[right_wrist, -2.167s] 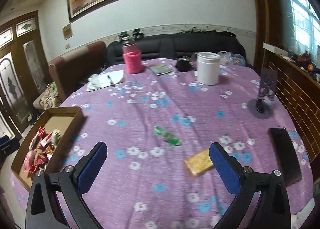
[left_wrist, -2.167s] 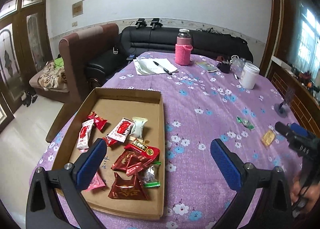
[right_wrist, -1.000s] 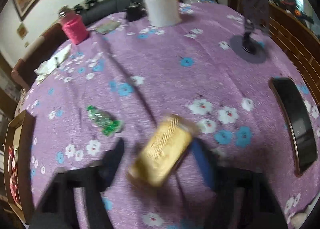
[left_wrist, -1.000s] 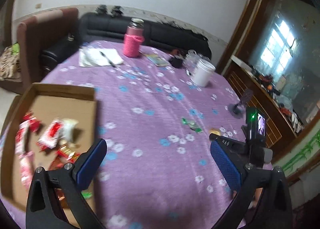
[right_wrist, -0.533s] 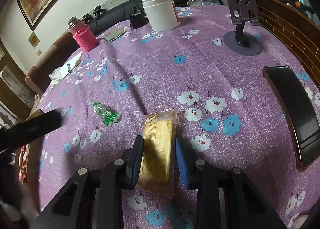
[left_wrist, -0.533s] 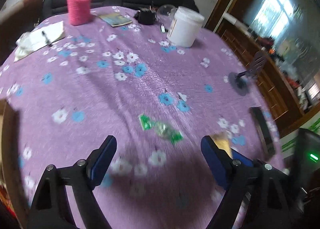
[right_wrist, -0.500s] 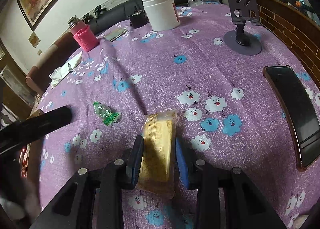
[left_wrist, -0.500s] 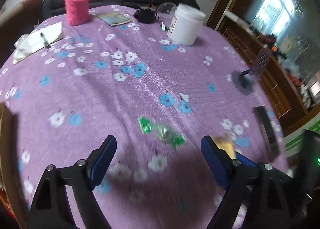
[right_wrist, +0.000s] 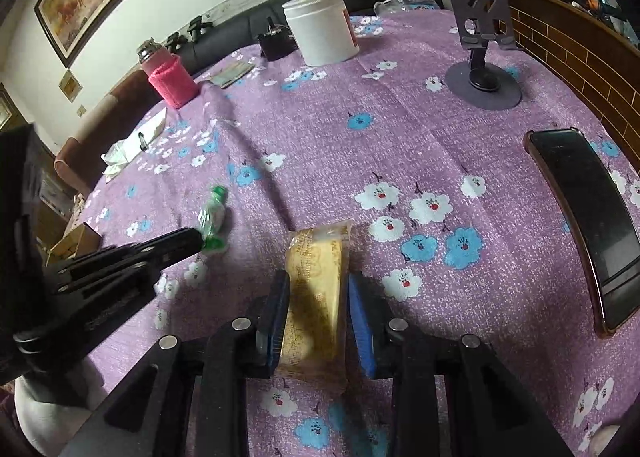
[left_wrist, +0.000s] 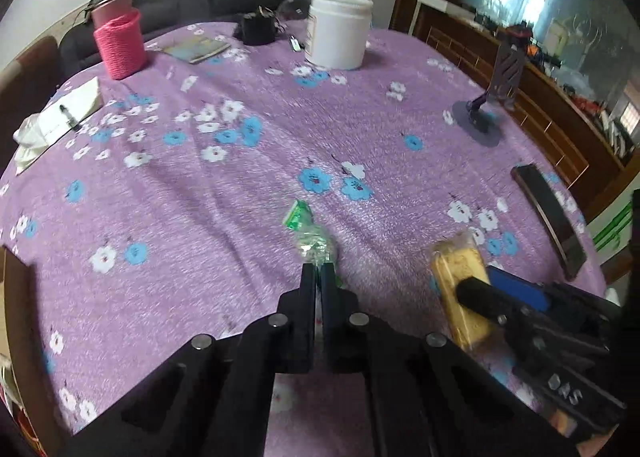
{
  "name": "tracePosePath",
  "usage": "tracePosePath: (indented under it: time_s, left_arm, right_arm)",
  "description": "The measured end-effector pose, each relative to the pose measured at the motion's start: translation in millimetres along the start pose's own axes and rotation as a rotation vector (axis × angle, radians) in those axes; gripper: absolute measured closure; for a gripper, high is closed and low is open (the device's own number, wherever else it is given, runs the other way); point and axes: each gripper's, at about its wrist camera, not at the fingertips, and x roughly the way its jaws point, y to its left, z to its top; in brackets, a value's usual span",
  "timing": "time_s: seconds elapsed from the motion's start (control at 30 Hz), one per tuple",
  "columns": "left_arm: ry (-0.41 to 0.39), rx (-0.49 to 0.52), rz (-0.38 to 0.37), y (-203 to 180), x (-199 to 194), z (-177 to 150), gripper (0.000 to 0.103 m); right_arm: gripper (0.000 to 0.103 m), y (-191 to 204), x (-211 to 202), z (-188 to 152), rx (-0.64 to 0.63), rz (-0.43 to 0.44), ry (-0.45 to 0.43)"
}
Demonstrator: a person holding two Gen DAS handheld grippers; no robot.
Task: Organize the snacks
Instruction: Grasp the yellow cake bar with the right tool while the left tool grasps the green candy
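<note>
Moved since the earlier frames: left gripper (left_wrist: pixel 319 271), which was hanging wide apart over the cardboard tray, is now sitting at the lower centre of the left wrist view with its jaws just having closed together, pinching the near twisted end of the green wrapped candy (left_wrist: pixel 310 235).

Green wrapped candy: lying on the purple flowered tablecloth (left_wrist: pixel 224 197), its far end pointing toward the upper middle of the frame.

Right gripper (right_wrist: pixel 318 307): jaws have been closing further and are clamping the yellow snack packet (right_wrist: pixel 318 273) from both sides at lower centre of the right wrist view; the packet's far end is sticking out past the blue pads (right_wrist: pixel 360 321).

Cardboard tray (left_wrist: pixel 16 297): only its edge is showing at the lower left of the left wrist view.

Also on the cloth: white jar (right_wrist: pixel 320 27) and pink-sleeved bottle (right_wrist: pixel 170 79) toward the top, phone stand (right_wrist: pixel 482 77) at upper right, black phone (right_wrist: pixel 586 217) at the right edge, papers with a pen (left_wrist: pixel 60 117) at the left.
</note>
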Motion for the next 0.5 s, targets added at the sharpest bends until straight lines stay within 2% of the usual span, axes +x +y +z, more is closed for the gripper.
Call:
tracePosePath:
  time_s: [0.07,0.13,0.17,0.2,0.23,0.27,0.37,0.5]
  left_arm:
    - [-0.002,-0.013,-0.023,4.9,-8.1,-4.7,0.101]
    - [-0.012,-0.027,-0.044,8.9,-12.5,-6.6,0.101]
    - [-0.023,-0.036,-0.061,11.3,-16.0,-7.0,0.096]
    - [-0.026,-0.043,-0.073,13.4,-16.8,-5.5,0.079]
    - [-0.029,-0.051,-0.08,15.1,-17.2,-4.0,0.067]
    - [-0.04,-0.053,-0.075,15.8,-18.1,-2.5,0.048]
    - [-0.051,-0.046,-0.073,12.3,-12.2,5.9,0.045]
    - [-0.02,-0.007,-0.058,-0.6,12.3,16.5,0.045]
  right_arm:
    - [0.074,1.0,-1.8,-0.2,0.003,0.025,-0.008]
    - [0.074,2.2,-3.5,-0.8,0.014,0.087,-0.01]
    - [0.074,3.4,-3.9,-1.0,0.015,0.094,-0.011]
    - [0.074,5.3,-3.8,-1.6,0.006,0.081,-0.011]
    - [0.074,7.1,-2.3,-2.2,-0.001,0.073,-0.007]
    - [0.074,8.6,0.0,-2.7,-0.008,0.069,0.002]
    - [0.073,9.2,7.6,-4.2,-0.006,0.065,0.033]
    - [0.065,16.0,7.9,-4.1,-0.042,0.052,0.029]
